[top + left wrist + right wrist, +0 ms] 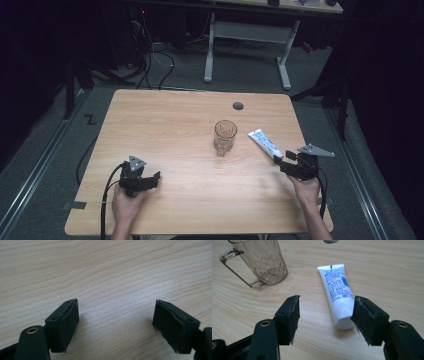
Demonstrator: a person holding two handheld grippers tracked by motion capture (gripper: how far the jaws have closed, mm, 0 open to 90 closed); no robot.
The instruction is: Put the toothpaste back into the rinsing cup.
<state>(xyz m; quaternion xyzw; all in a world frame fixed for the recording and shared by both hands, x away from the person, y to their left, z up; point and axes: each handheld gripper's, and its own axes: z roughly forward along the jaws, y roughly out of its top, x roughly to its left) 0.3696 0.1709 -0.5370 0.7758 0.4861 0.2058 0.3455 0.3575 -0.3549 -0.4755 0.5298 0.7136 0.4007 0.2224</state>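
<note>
A person sits at a wooden table (165, 120) and holds a black gripper in each hand. The right gripper (325, 315) is down low near the right edge of the table, and its two jaws are spread wide apart. A white tube (337, 295) with blue writing lies flat on the wood right in front of it. The cap end of the tube points toward the gripper and sits between the two jaws, close up against the right one. I cannot tell if that jaw is touching the tube or is just beside it. The flat end of the tube points away, toward the far side of the table. A clear plastic cup (263, 262) with a handle stands upright near the tube, a little to its left, and the two do not touch. From above, the cup (225, 136) is near the middle of the table. The left gripper (115, 322) is near the front left of the table, well away from the cup and the tube. Its jaws are open wide too, with bare wood between them
</note>
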